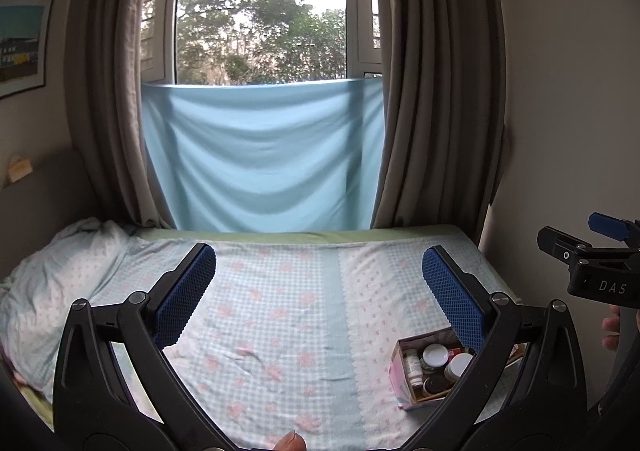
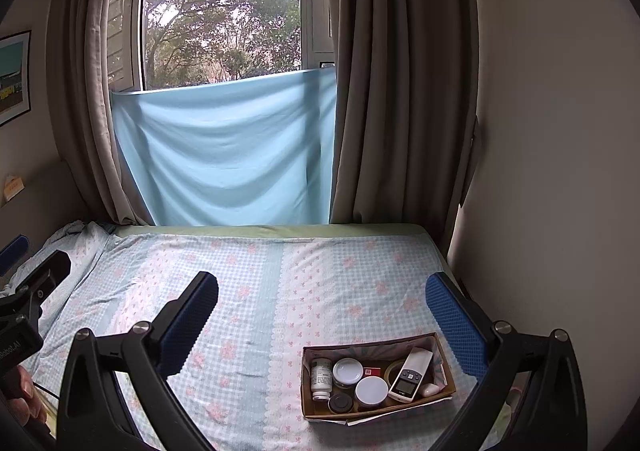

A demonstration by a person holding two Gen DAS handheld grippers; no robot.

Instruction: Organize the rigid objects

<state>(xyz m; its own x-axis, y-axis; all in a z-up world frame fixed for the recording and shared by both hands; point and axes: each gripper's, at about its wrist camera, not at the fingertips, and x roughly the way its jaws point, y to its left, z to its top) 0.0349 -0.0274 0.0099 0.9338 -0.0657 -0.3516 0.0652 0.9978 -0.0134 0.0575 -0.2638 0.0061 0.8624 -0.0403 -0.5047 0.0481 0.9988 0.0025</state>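
A shallow cardboard box (image 2: 444,361) sits on the bed at the near right; it also shows in the left wrist view (image 1: 396,367). It holds a white pill bottle (image 2: 321,377), two white-lidded jars (image 2: 348,371) (image 2: 371,390), a dark-lidded jar (image 2: 341,403), a white remote (image 2: 412,373) and other small items. My left gripper (image 1: 320,291) is open and empty above the bed, left of the box. My right gripper (image 2: 322,315) is open and empty, above and behind the box.
The bed (image 2: 260,291) has a checked floral sheet. A pillow (image 1: 52,271) lies at the left. Curtains (image 2: 400,91), a blue cloth (image 2: 228,155) and a window stand behind. A wall (image 2: 540,171) bounds the right side.
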